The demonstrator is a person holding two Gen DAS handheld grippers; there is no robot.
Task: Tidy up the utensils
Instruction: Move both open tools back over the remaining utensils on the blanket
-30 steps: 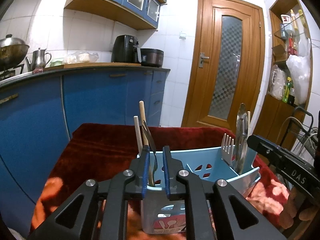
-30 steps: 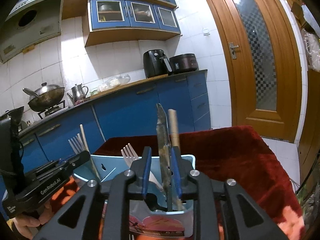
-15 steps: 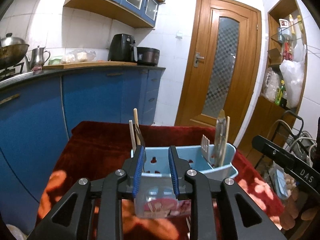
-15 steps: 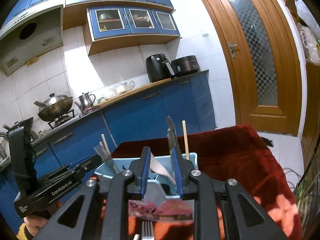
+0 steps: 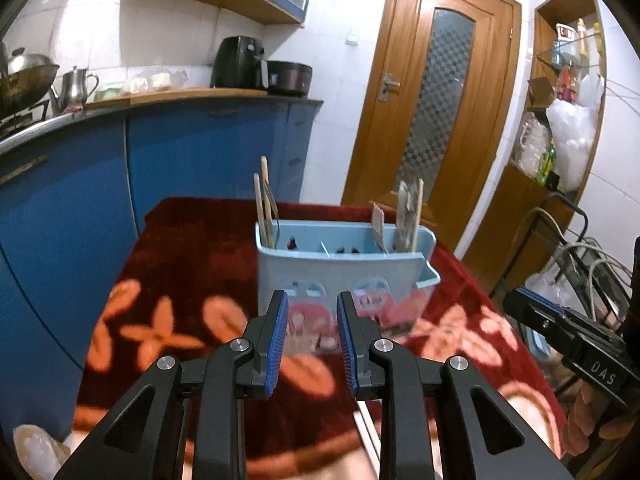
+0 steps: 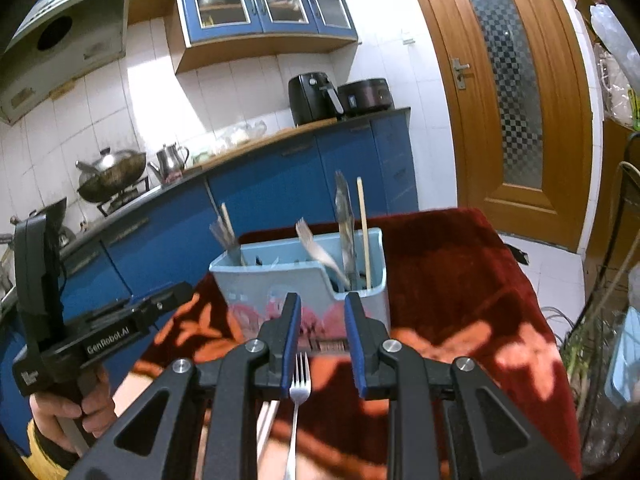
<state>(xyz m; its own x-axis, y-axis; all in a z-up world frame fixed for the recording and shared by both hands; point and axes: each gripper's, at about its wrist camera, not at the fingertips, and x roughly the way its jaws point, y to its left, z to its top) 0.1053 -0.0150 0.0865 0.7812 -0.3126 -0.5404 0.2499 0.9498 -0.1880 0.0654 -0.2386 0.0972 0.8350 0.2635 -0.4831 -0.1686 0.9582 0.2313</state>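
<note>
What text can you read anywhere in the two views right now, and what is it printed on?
"DAS": white letters on the right gripper body, left wrist view.
"GenRobot.AI": white letters on the left gripper body, right wrist view.
Pink sticker on the blue utensil holder: print too blurred to read.
Bottles on the shelf: labels too small to read.

Both tools are matte black plastic with triangular cut-outs in the linkage arms, round silver screws at the pivots, and jaws faced with ribbed blue pads (image 5: 277,344). The left gripper (image 5: 308,340) carries white "GenRobot.AI" lettering along its body, and the right gripper (image 6: 320,344) shows white "DAS" lettering. A yellow cuff (image 6: 36,438) shows at the left hand (image 6: 60,414).
</note>
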